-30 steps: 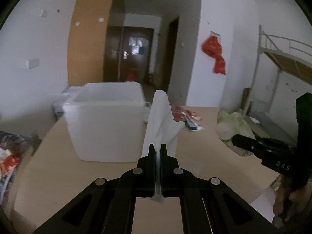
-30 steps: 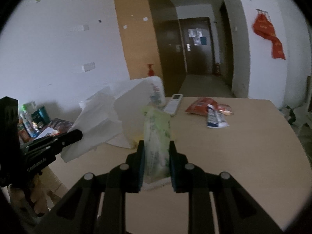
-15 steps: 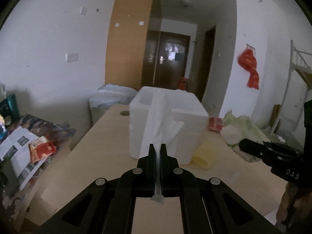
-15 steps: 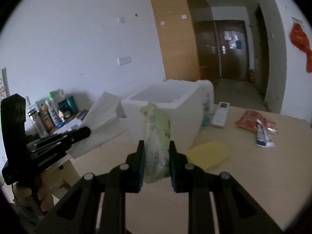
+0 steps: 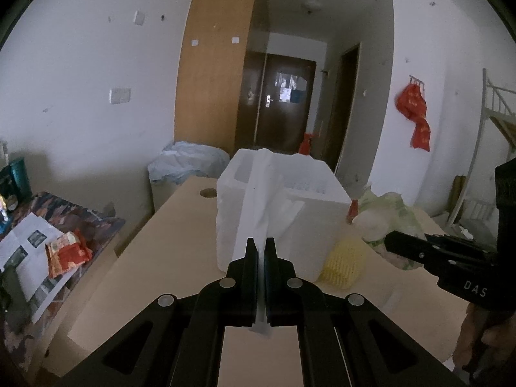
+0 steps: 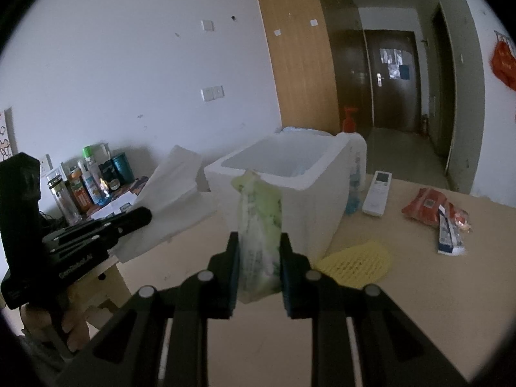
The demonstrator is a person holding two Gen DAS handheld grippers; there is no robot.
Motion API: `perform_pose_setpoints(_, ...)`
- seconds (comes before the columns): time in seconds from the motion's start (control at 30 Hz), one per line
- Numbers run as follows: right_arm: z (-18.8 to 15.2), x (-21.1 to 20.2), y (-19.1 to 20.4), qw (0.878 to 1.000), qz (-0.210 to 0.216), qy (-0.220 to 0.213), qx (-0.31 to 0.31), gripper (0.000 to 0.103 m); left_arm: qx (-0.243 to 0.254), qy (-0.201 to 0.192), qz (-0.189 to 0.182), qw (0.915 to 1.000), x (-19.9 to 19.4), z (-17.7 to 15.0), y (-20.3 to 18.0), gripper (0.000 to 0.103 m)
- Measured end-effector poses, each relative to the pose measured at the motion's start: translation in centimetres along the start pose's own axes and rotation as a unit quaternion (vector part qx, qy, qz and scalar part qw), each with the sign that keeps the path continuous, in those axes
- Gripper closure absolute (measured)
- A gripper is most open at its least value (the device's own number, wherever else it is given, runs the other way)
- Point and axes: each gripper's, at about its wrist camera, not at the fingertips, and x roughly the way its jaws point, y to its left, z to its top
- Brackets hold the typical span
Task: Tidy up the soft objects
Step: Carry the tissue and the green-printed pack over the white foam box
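Note:
My left gripper [image 5: 261, 251] is shut on a white folded cloth [image 5: 258, 206] that stands up from its jaws in front of the white foam box [image 5: 322, 193]. In the right wrist view the same cloth [image 6: 174, 193] hangs left of the box [image 6: 309, 200], held by the left gripper [image 6: 142, 217]. My right gripper [image 6: 259, 245] is shut on a pale green soft plastic pack [image 6: 259, 225], just short of the box's near corner. From the left wrist view, the right gripper [image 5: 390, 242] holds the green pack [image 5: 387, 213] to the right of the box. A yellow mesh pad [image 6: 354, 262] lies on the table beside the box.
On the wooden table [image 6: 419, 290] lie a white remote [image 6: 376, 193], red snack packets [image 6: 429, 206] and a bottle [image 6: 353, 174] against the box. Several bottles [image 6: 87, 183] crowd a side table at left, with papers and a snack bag [image 5: 64, 251]. A hand [image 6: 69, 325] grips the left tool.
Both views have swung left across the table: the foam box has shifted from left to centre, and the side table with bottles has come into sight. Both grips are unchanged.

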Motion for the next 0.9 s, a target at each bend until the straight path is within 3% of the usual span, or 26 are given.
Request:
perform_pose_setpoints(0.47, 6.0, -1.3, 0.0, 0.999, -0.011, -0.043, -0.024, 0.077, 0.002, -0.046, -0.002, 0.9989, -0.9, 7.5, -0.3, 0.100)
perform_pose_setpoints(0.9, 7.7, 1.7, -0.2, 0.999, -0.008, -0.023, -0.045, 0.077, 0.012, -0.030, -0.002, 0.9995, 2.9, 9.1, -0.4, 0.100)
